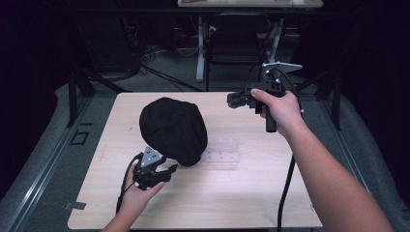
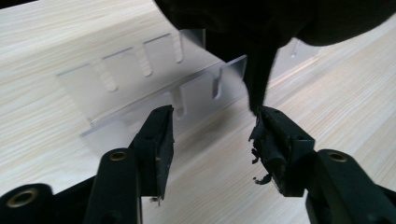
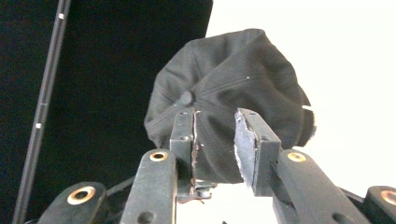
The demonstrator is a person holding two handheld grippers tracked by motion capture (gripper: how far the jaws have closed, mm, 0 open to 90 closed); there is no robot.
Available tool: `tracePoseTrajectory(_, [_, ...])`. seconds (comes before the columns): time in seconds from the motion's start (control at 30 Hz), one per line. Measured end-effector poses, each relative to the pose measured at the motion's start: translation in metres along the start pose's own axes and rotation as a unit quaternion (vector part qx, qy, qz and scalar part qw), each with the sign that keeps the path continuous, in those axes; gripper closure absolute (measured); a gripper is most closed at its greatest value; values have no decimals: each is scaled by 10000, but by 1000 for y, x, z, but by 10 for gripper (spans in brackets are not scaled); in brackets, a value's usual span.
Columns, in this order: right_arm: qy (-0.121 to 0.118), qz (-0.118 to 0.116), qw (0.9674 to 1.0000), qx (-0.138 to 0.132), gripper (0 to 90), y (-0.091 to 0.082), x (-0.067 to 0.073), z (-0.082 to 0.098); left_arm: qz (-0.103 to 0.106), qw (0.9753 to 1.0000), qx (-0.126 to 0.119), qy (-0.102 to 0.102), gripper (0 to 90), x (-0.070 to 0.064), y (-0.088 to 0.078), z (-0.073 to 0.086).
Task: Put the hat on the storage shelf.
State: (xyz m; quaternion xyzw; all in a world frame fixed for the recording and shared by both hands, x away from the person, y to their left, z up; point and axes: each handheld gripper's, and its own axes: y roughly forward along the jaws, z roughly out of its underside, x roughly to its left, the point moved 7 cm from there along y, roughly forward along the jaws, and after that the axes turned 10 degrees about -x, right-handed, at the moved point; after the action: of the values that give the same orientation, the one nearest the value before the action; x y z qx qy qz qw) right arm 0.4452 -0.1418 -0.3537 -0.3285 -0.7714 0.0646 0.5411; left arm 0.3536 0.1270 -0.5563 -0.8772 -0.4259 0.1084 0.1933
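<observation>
Black cap sits on the desk, both grippers off it.

Left gripper point(image 1: 162, 171) low at the near-left, just under the cap's near edge; fingers point(image 2: 156, 140) spread wide, nothing between them, a flap of the black cap point(image 1: 173, 130) hanging just beside the right-hand one. Cap rests mid-desk point(image 1: 251, 193), overlapping the left end of a clear slotted plastic holder point(image 1: 225, 152). Right gripper point(image 1: 234, 100) held up over the far-right, well apart from the cap, pointed at it; fingers partly open, gripping nothing.
</observation>
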Motion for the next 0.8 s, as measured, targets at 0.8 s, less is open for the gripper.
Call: tracePoseTrajectory(0.8, [-1539,1453,9770,-268,566,-18,-45,38,-527,9969,-24,-575,439,49,-35,43])
